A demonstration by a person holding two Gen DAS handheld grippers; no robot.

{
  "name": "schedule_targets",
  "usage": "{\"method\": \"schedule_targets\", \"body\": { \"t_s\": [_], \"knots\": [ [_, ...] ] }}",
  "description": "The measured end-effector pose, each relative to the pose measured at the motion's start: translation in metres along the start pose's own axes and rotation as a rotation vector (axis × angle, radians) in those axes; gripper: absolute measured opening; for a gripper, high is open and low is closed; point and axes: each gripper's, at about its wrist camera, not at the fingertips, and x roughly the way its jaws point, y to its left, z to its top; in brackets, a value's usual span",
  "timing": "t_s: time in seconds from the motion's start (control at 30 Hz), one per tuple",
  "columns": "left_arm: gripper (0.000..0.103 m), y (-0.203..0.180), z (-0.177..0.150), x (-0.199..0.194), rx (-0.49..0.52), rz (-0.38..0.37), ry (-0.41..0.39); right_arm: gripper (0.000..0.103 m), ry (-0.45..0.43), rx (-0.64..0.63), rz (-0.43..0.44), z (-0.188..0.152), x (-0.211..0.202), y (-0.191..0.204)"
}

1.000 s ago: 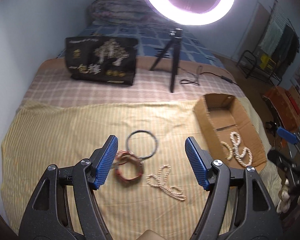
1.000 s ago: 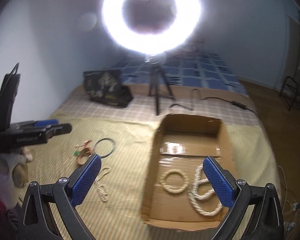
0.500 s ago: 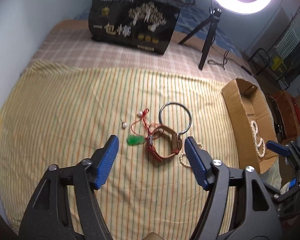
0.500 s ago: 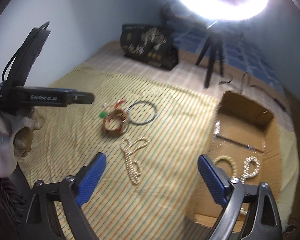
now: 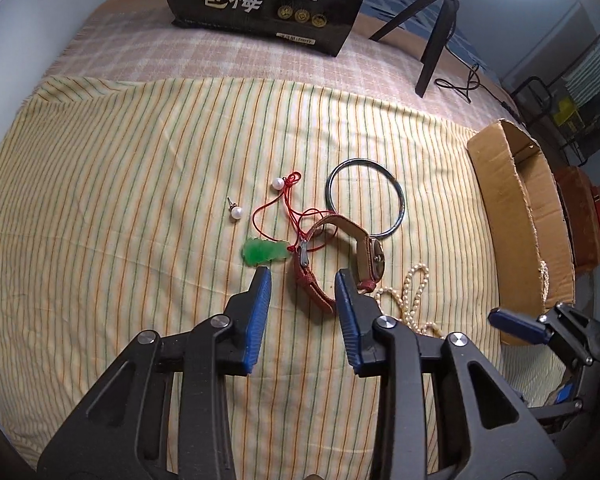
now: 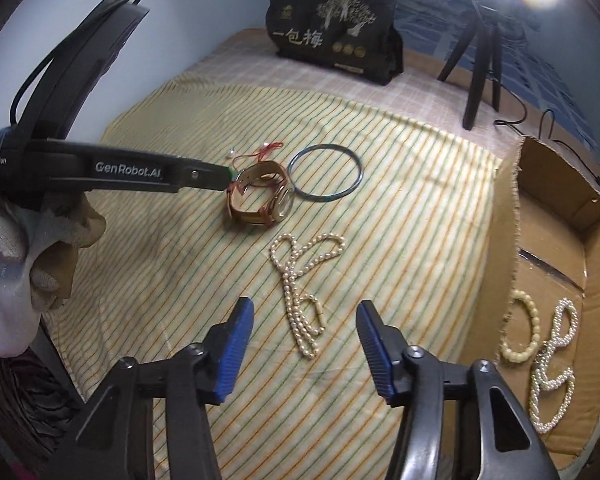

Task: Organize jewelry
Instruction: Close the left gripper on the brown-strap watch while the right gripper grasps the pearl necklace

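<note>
Both grippers have dropped toward the striped yellow cloth (image 5: 140, 184) and their jaws have just been narrowing, nothing pinched yet. The left gripper (image 5: 302, 282) now straddles the red-and-tan leather-strap watch (image 5: 340, 256), pads apart; the right gripper (image 6: 302, 320) hangs over the white pearl necklace (image 6: 300, 276), fingers apart too. Looks like a double pickup for the brown cardboard box (image 6: 556, 216), where pearl pieces already lie.
</note>
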Motion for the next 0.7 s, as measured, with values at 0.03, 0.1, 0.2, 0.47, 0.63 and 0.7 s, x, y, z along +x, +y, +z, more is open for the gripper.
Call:
{"method": "schedule_targets", "body": {
  "t_s": [0.03,0.1,0.2,0.47,0.63,0.7],
  "knots": [
    [0.033,0.000,0.000,0.002,-0.004,-0.002,0.005,0.051,0.003,-0.002,0.004,0.001,0.002,0.001],
    [0.033,0.002,0.000,0.006,-0.011,0.001,0.012,0.047,0.013,-0.009,0.011,0.002,0.007,0.004],
    [0.031,0.004,0.001,0.012,-0.026,-0.001,0.023,0.046,0.031,-0.037,0.000,0.003,0.017,0.009],
    [0.027,0.004,0.005,0.026,-0.031,0.005,0.045,0.046,0.061,-0.060,-0.020,0.007,0.039,0.015],
    [0.026,0.005,0.004,0.037,-0.032,0.009,0.062,0.041,0.087,-0.081,-0.039,0.006,0.052,0.016],
    [0.024,0.005,0.005,0.038,-0.033,0.009,0.061,0.041,0.091,-0.094,-0.047,0.005,0.056,0.017]
  ]
}}
